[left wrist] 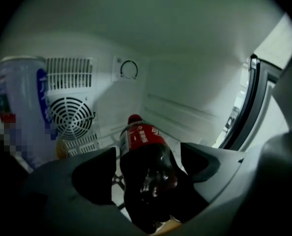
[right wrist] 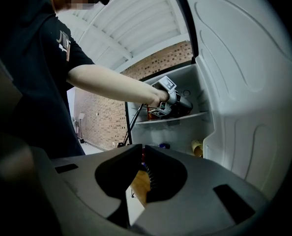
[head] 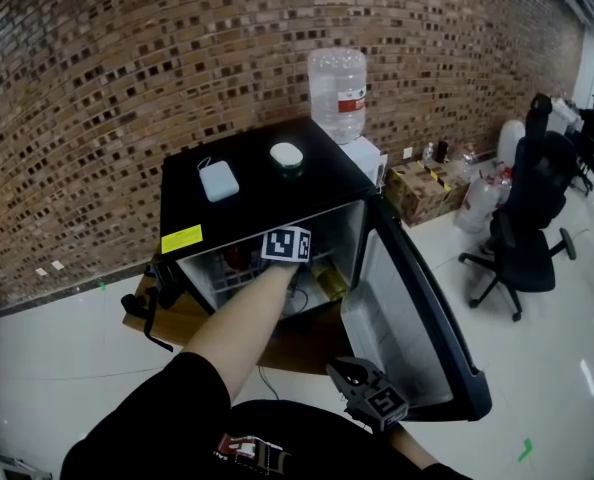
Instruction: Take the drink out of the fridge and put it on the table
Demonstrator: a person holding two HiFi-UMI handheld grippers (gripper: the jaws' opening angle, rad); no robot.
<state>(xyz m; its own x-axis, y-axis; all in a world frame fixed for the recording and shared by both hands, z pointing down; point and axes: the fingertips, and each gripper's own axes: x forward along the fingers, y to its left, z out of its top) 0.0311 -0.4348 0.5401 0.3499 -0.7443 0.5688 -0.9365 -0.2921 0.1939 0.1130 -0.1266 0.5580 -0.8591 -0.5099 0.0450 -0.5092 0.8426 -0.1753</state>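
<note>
Red-labelled dark plastic cola bottle [left wrist: 148, 168] lies between the spread left tongs [left wrist: 148, 150]; being round, it may slip when pinched. Right tongs [right wrist: 141, 149] are pressed together, empty.

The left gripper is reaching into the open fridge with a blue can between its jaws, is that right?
Not quite: between the left gripper's jaws is a dark cola bottle with a red label; the blue and white can stands off to its left. The left gripper view shows it. The fridge is open.
</note>
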